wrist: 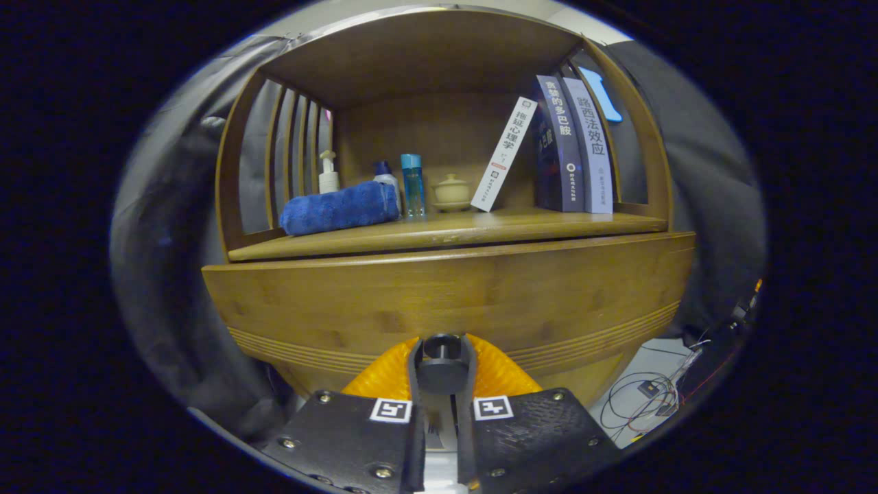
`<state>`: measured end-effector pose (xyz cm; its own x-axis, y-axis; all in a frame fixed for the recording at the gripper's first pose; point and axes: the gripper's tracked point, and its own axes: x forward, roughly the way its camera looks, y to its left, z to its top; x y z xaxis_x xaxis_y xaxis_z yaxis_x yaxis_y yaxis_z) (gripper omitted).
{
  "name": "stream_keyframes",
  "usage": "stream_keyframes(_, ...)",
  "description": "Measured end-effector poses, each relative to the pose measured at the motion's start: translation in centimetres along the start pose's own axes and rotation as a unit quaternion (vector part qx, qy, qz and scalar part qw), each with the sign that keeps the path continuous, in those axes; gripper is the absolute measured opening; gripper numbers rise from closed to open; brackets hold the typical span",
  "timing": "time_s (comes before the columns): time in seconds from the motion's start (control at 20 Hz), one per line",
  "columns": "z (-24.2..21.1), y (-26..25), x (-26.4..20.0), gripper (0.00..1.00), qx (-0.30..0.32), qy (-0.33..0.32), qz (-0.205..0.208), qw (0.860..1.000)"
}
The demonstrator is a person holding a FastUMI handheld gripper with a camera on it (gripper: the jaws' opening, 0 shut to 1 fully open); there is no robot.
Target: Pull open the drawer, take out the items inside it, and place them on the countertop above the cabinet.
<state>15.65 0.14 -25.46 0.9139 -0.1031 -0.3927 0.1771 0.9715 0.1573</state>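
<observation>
1. Gripper (442, 367) fingers closed around the dark round drawer knob (442, 362), one finger pressing each side; pinch looks square and centred.
2. Knob set at mid-width of the drawer front (446, 295), low on the panel. Small, hard, probably smooth; likely to slip if pulled at an angle, so a straight pull outward judged best.
3. Drawer front solid bamboo-like wood, stiff; likely moderate weight, may stick on its runners. Drawer looks closed; contents hidden.
4. Countertop (446, 230) directly above the drawer, front edge bare along the middle and right.
5. On countertop: rolled blue towel (339, 208) at left end, pump bottle (328, 173), blue bottle (412, 185), lidded cup (451, 193), leaning white book (504, 154), upright books (576, 147) at right end.
</observation>
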Motion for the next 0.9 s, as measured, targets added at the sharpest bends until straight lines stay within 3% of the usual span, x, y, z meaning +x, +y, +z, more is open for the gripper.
stream_keyframes(0.55, -2.5, -0.2, -10.1, 0.19, 0.014, 0.003, 0.014, 1.000)
stream_keyframes(0.9, -4.0, 0.0, -13.3, 0.19, -0.005, 0.024, 0.017, 1.000)
